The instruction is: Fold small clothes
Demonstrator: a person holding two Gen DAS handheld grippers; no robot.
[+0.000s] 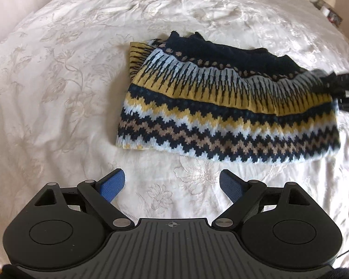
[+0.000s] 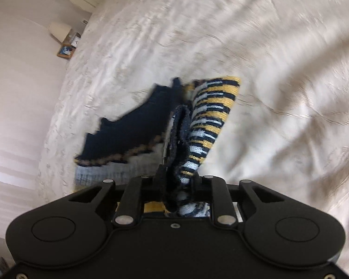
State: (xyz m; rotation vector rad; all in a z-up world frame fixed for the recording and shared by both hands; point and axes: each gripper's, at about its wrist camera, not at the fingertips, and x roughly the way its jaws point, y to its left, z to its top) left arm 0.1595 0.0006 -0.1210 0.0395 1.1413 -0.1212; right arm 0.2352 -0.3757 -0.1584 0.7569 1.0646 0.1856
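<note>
Knitted sweater (image 1: 221,107), one item: navy, mustard, pale blue and tan zigzag bands, lying folded on the white embroidered bedspread (image 1: 58,81). Our left gripper (image 1: 172,186) hovers near its lower hem, blue pads spread apart. Only the right wrist view shows our right gripper (image 2: 176,186) pinching a bunched sweater edge.

Navy, yellow, pale-blue zigzag-knit sweater (image 1: 221,107) on white (floral-embroidered) bedspread (image 1: 58,81).

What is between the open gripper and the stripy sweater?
Only bare white bedspread lies between the left gripper and the sweater, seen in the left wrist view.
</note>
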